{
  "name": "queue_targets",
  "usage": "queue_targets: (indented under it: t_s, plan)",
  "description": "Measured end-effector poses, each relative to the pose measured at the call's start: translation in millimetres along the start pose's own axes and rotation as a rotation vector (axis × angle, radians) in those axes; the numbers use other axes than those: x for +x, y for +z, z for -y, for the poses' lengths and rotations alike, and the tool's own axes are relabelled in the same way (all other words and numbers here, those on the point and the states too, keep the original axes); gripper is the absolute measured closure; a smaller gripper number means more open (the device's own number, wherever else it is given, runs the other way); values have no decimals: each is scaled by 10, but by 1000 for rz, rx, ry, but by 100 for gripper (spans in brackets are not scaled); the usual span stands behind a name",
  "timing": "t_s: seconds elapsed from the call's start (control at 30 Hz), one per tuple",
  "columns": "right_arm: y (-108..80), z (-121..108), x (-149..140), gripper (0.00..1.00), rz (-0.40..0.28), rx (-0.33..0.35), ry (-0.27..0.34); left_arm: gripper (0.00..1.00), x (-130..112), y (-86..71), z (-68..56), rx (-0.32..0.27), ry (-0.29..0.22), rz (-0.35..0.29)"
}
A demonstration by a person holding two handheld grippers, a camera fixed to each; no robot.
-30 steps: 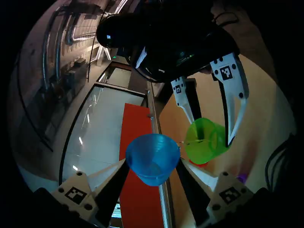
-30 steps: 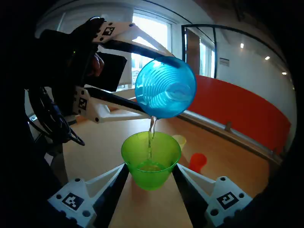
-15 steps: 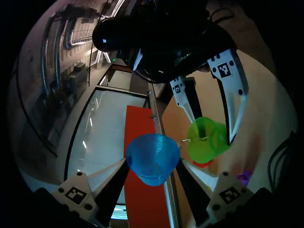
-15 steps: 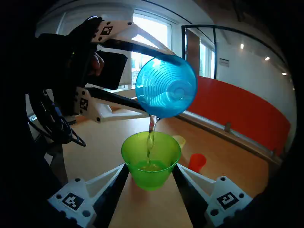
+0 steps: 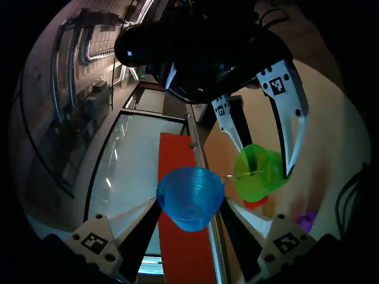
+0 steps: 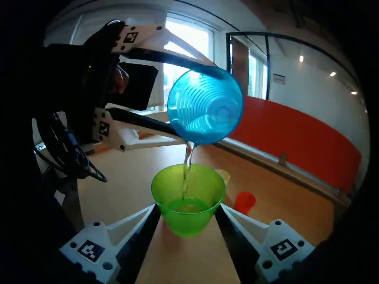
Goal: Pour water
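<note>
Around the pour, the right gripper view has a small orange-red cup (image 6: 245, 202) and a pale yellow cup (image 6: 224, 175) standing on the wooden table (image 6: 189, 265), just behind and right of the green cup (image 6: 188, 215). A red wall panel (image 6: 308, 139) runs along the right, and bright windows (image 6: 189, 40) sit at the top. Black cables (image 6: 66, 154) loop at the left edge, below the hand (image 6: 76, 80) gripping the left gripper (image 6: 199, 104). That gripper's white fingers, tagged with square markers, are clamped on the blue cup (image 6: 204, 112) at upper centre. The cup is tipped steeply above the green one without touching it. A thin stream of water (image 6: 186, 165) falls from its lower rim into the green cup, where a shallow pool lies at the bottom. The right gripper (image 6: 188, 208) pinches the green cup upright at lower centre, a finger pressed on each side. Both cups are translucent plastic and tapered, the blue one ringed with fine ribs. In the left gripper view a purple cup (image 5: 306, 220) shows at the lower right.
</note>
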State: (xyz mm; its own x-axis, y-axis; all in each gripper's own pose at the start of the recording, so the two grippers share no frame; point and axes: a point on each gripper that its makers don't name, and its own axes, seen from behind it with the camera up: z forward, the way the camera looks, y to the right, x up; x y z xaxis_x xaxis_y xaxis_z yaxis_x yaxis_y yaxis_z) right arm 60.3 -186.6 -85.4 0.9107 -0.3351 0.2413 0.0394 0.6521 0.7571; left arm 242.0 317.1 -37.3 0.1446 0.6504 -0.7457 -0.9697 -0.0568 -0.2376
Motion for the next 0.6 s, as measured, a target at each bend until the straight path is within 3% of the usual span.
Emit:
queue_targets:
  t_s: [0.37,0.6]
  plan:
    - [0,7,15,17,-5,-1,-3,16,5,-18,90,22,33,-4]
    - [3,17,23,17,-4,1,-4,16,3,-15,81,25,42,-5]
